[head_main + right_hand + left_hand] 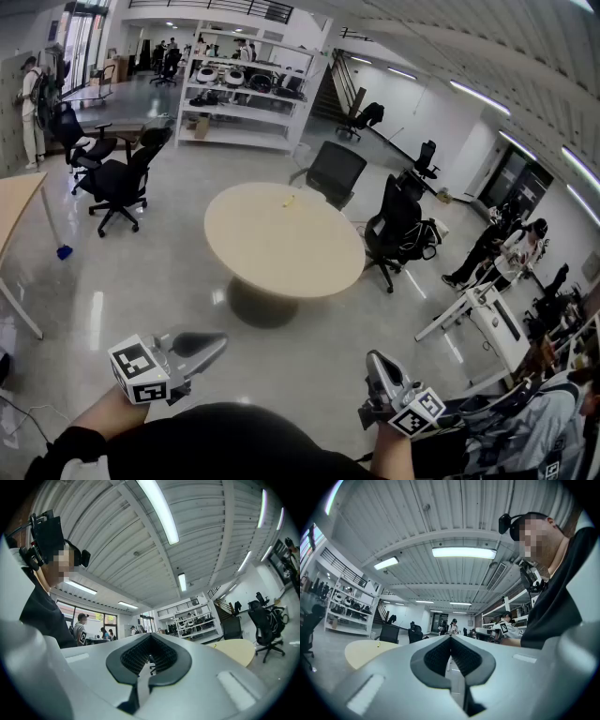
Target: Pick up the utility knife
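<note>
A small yellow object (290,201), probably the utility knife, lies near the far edge of the round beige table (281,246); it is too small to make out. It also shows as a yellow speck in the left gripper view (378,644) and the right gripper view (215,646). My left gripper (218,343) is held low at the bottom left, far short of the table, its jaws shut and empty (451,637). My right gripper (373,357) is at the bottom right, equally far from the table, also shut with nothing between its jaws (149,636).
Black office chairs stand behind the table (335,172), to its right (397,227) and at the left (120,181). A wooden desk (17,206) is at the left edge. White shelving (246,89) lines the back. People sit at desks (492,319) on the right.
</note>
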The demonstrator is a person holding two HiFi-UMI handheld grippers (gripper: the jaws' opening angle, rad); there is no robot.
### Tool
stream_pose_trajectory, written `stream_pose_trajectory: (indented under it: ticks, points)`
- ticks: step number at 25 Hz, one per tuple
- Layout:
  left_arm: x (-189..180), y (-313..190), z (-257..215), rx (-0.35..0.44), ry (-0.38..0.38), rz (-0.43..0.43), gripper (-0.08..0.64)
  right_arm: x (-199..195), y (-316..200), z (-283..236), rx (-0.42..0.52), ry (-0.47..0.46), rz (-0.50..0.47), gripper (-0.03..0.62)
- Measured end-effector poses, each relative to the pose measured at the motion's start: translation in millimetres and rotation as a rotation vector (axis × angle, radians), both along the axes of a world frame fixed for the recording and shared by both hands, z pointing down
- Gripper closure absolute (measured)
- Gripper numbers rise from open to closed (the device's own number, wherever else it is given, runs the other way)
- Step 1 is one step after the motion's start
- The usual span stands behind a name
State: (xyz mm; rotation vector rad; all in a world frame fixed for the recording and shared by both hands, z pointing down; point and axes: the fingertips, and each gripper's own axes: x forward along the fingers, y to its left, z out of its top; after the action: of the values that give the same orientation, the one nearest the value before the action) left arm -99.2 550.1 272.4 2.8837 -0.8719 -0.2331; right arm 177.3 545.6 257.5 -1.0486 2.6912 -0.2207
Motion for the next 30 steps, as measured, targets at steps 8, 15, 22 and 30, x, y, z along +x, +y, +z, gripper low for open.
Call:
stream_pose_trajectory:
  ticks: [8, 15, 22, 30]
  points:
    - [6, -1, -7, 0.011, 0.007, -0.011, 0.563, 16, 0, -9, 0.003, -0.014, 0.015, 0.580]
    - [15, -3, -7, 0.012, 0.011, -0.011, 0.563, 29, -2, -12, -0.006, -0.065, 0.011, 0.578]
    - [34, -2, -3, 0.010, 0.004, -0.027, 0.563, 52, -6, -4, -0.007, -0.057, 0.040, 0.577]
    - [88, 3, -1, -0.002, -0.022, -0.062, 0.563, 107, -13, 10, -0.026, -0.067, 0.025, 0.575]
